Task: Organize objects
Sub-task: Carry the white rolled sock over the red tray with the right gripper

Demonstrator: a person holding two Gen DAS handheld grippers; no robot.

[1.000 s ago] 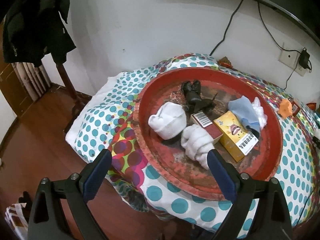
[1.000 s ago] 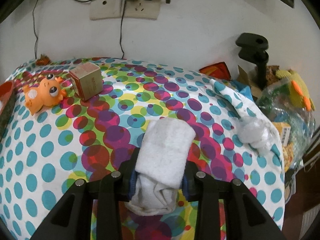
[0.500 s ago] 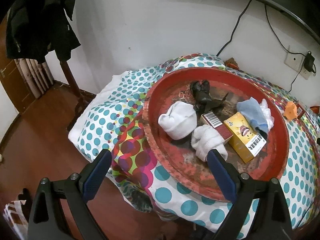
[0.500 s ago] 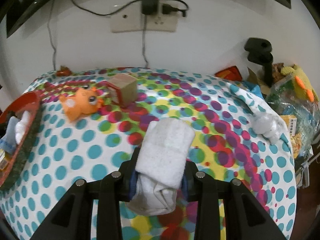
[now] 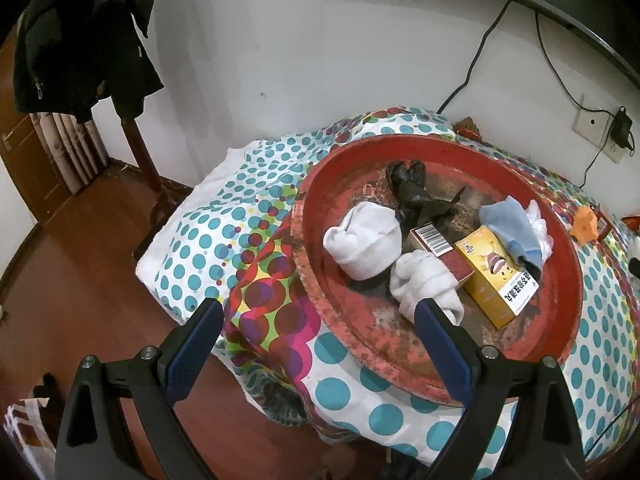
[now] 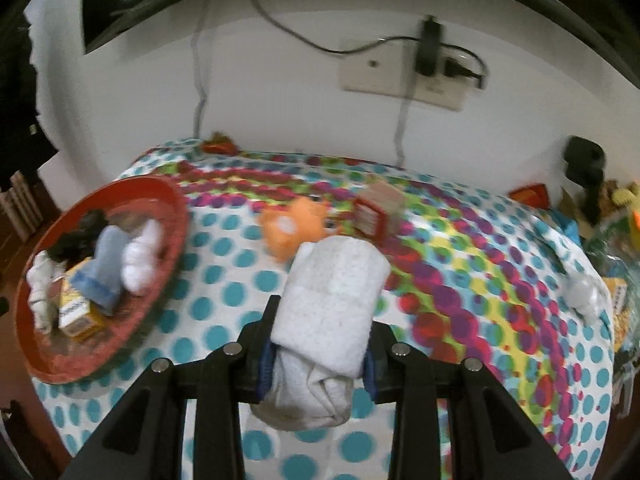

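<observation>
rolled white sock (image 6: 332, 304) clamped between right jaws

A black jacket (image 5: 80, 36) hangs beside the wall socket (image 6: 404, 76).

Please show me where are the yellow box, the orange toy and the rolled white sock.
yellow box (image 5: 497, 276), left wrist view, top face.
orange toy (image 6: 289, 227), right wrist view, body.
rolled white sock (image 6: 332, 300), right wrist view, upper roll.

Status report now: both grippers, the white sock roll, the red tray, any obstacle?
Right gripper shut on white sock roll, above the spotted cloth. Left gripper open, empty. Red tray crowded but has bare spots. Nothing in the way.
</observation>
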